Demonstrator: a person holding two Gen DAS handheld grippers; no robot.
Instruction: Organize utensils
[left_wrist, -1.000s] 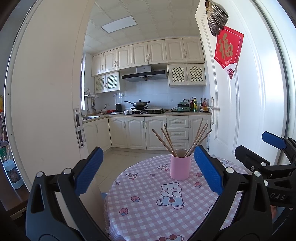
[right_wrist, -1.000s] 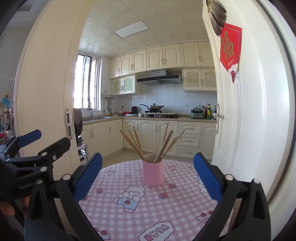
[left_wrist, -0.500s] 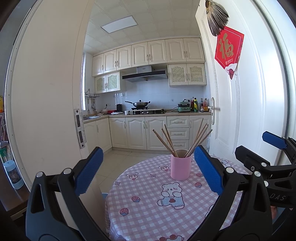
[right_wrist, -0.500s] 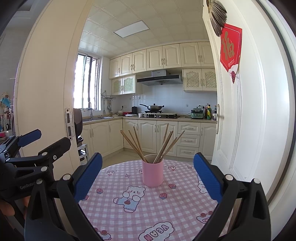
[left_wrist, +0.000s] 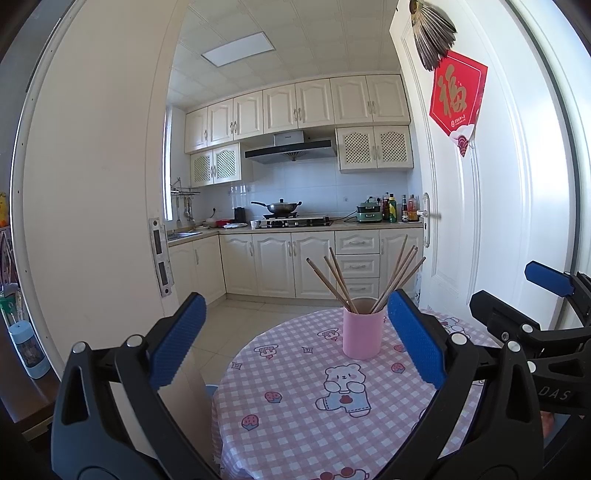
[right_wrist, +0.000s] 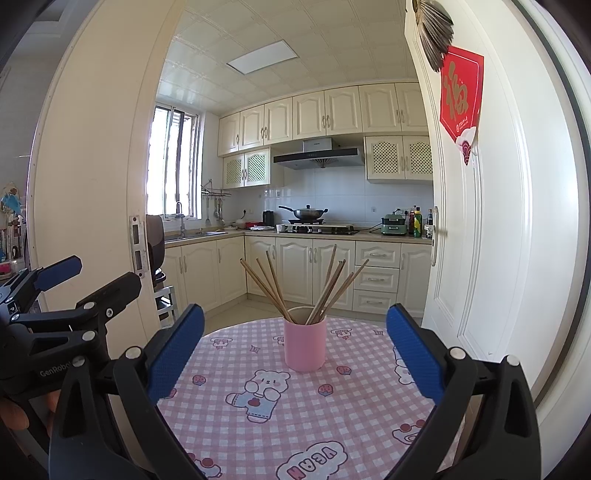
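Note:
A pink cup stands upright on a round table with a pink checked cloth. Several wooden chopsticks fan out of the cup. My left gripper is open and empty, held short of the cup, which sits toward its right finger. My right gripper is also open and empty, with the cup centred between its blue pads but farther off. Each view catches the other gripper at its edge: the right gripper and the left gripper.
A white door with a red paper ornament stands open just right of the table. A cream door frame rises at the left. Kitchen cabinets and a stove with a wok lie beyond.
Both grippers stay open and nearly still. The views have barely shifted, and the cup and chopsticks have not moved.

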